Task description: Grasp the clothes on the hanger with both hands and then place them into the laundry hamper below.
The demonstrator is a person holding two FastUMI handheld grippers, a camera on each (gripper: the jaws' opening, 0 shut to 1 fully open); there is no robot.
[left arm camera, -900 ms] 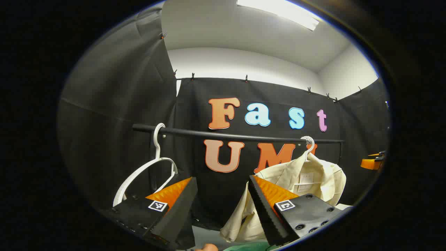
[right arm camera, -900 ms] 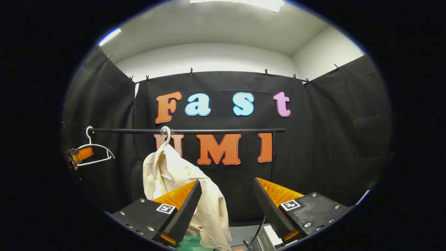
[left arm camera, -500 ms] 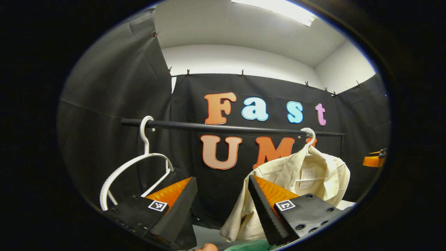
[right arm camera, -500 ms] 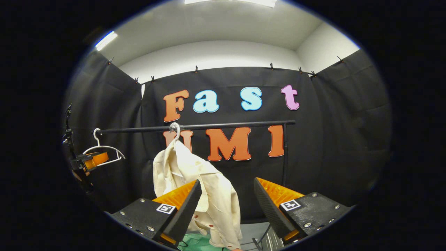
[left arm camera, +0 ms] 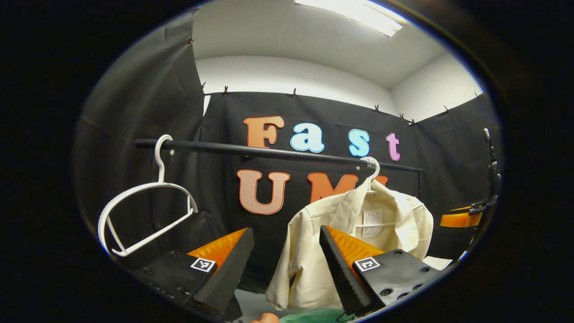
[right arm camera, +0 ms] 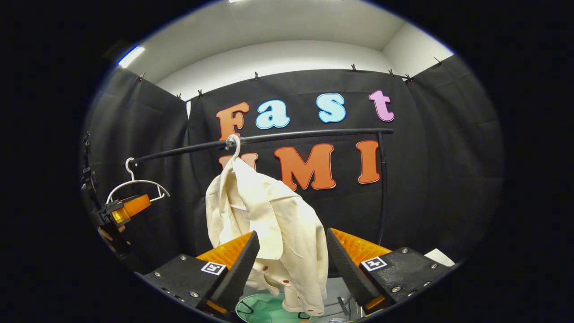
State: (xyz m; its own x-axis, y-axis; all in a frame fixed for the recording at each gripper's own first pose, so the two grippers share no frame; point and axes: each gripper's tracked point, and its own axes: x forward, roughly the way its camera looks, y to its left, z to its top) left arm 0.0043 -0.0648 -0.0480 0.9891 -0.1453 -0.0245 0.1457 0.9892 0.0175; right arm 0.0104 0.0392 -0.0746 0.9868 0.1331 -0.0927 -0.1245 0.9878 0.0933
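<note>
Both jaws agape — jacket (right arm camera: 269, 215) ahead, ungripped, beyond right gripper (right arm camera: 291, 264).

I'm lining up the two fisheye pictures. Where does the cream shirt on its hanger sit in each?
Left gripper view: the cream shirt hangs right of centre, behind the right finger.
Right gripper view: it hangs centre-left, between the fingers.
Shared landmark: the black rail, with the empty white hanger at its left.
</note>
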